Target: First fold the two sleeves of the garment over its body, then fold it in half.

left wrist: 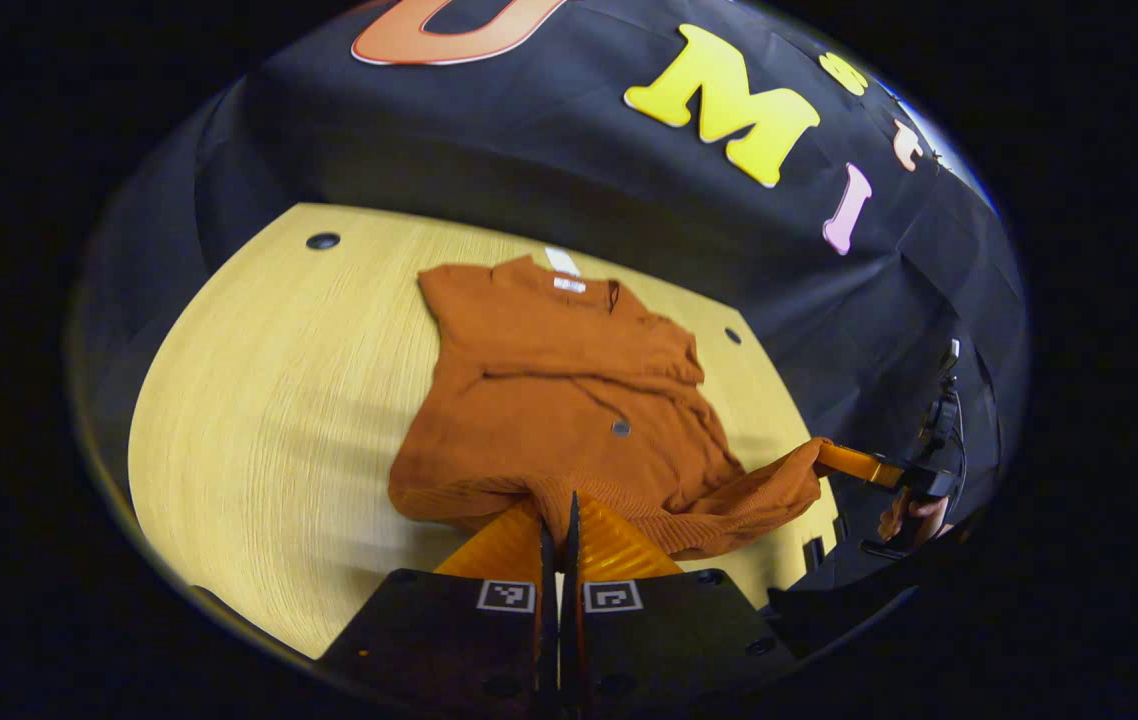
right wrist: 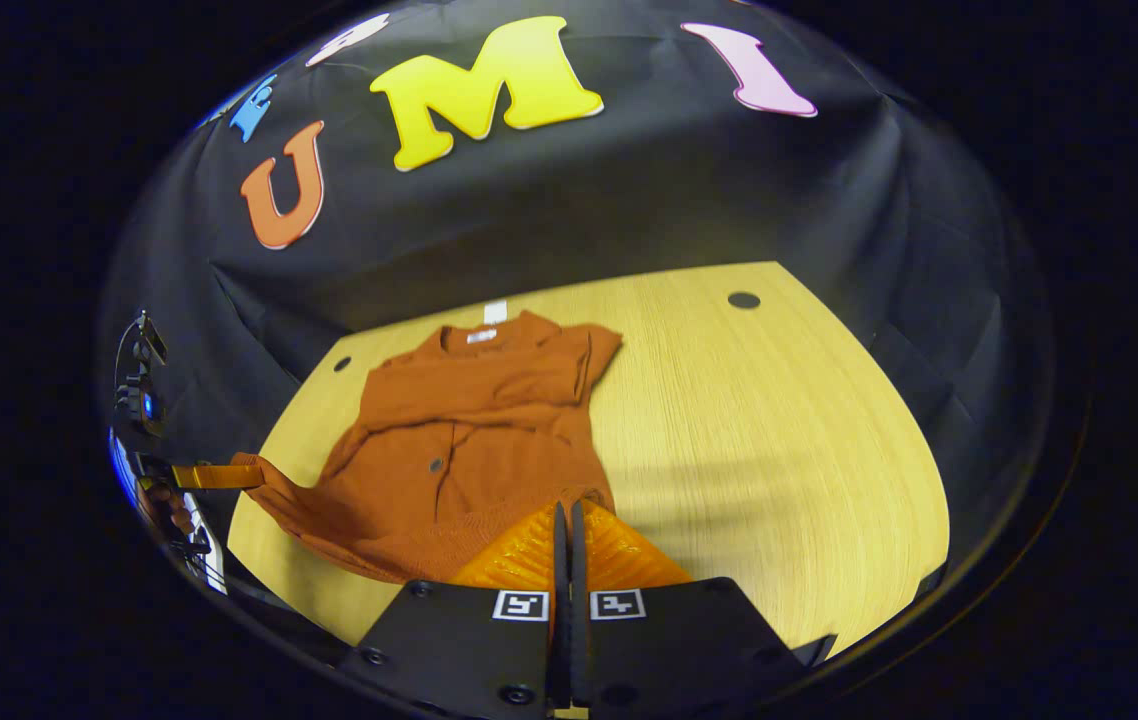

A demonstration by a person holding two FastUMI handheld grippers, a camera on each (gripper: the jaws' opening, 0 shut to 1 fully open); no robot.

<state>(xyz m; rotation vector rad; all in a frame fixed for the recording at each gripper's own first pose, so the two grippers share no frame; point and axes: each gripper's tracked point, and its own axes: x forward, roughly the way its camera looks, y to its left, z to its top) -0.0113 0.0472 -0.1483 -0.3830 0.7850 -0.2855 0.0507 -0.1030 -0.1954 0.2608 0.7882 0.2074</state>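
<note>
A rust-orange knit top (left wrist: 569, 400) lies on the pale wooden table (left wrist: 269, 400), collar toward the black cloth wall (left wrist: 529, 160), both sleeves already folded across its body. The left gripper (left wrist: 557, 520) has its fingers pressed together on one corner of the ribbed hem. The right gripper (right wrist: 565, 525) pinches the other hem corner the same way; in the left gripper view it appears farther off (left wrist: 834, 458), lifting that corner off the table.

No readable text or labels anywhere.
</note>
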